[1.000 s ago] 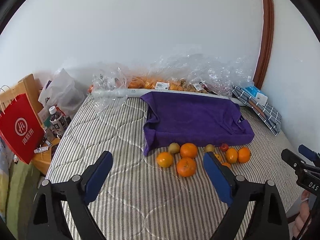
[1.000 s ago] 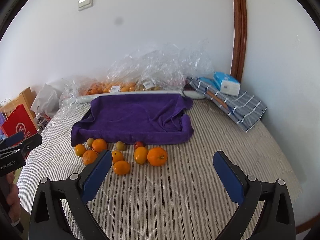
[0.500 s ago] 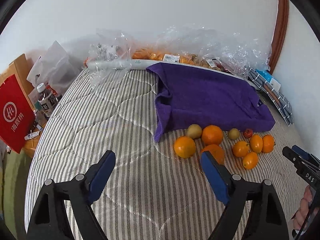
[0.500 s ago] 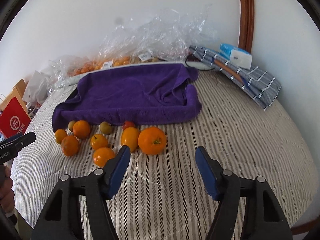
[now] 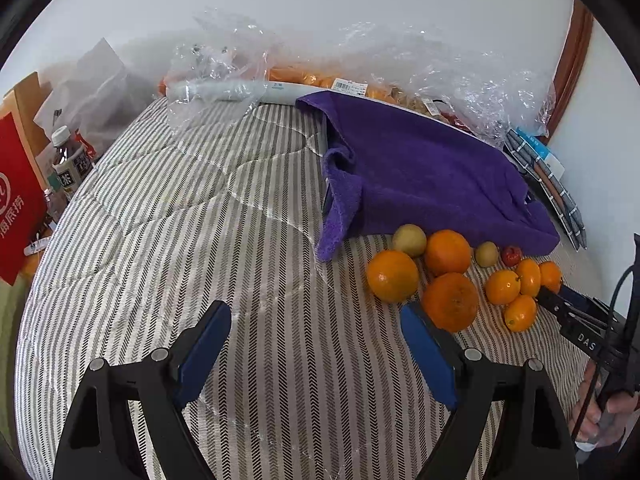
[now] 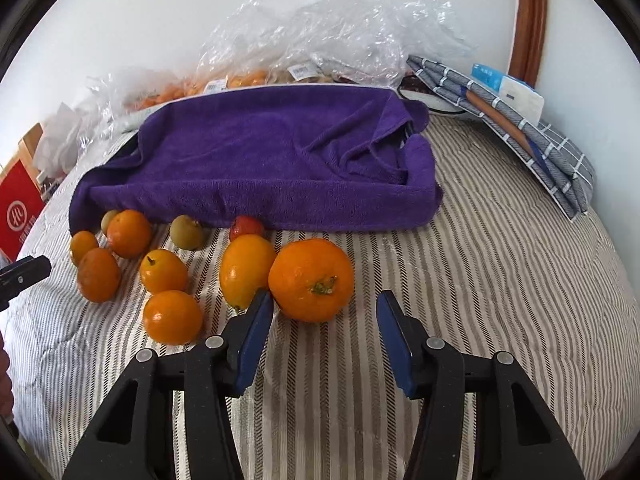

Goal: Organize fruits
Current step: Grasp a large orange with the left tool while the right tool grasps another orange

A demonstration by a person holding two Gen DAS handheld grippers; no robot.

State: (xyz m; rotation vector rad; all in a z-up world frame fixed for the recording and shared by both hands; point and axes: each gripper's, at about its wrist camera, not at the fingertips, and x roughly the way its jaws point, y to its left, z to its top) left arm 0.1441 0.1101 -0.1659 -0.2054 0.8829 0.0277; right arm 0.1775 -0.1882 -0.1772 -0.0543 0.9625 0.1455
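Several oranges, two small greenish fruits and a small red fruit (image 6: pixel 246 225) lie on the striped bed in front of a purple towel (image 6: pixel 256 160) draped over a tray. My right gripper (image 6: pixel 324 312) is open, its fingertips just short of the largest orange (image 6: pixel 311 279). My left gripper (image 5: pixel 316 328) is open and empty over the bed, left of the fruit cluster; its right finger is close to a dimpled orange (image 5: pixel 451 301). The purple towel also shows in the left wrist view (image 5: pixel 424 172).
Clear plastic bags with more fruit (image 6: pixel 320 40) lie along the wall behind the towel. Folded grey checked cloth with a blue box (image 6: pixel 508 108) lies at the right. A red paper bag (image 5: pixel 16 200) and bottles (image 5: pixel 70 164) stand off the bed's left edge.
Both grippers moved forward and down toward the fruit. The right gripper's jaws narrowed and now stand just before the largest orange. The left gripper's jaws also narrowed somewhat.
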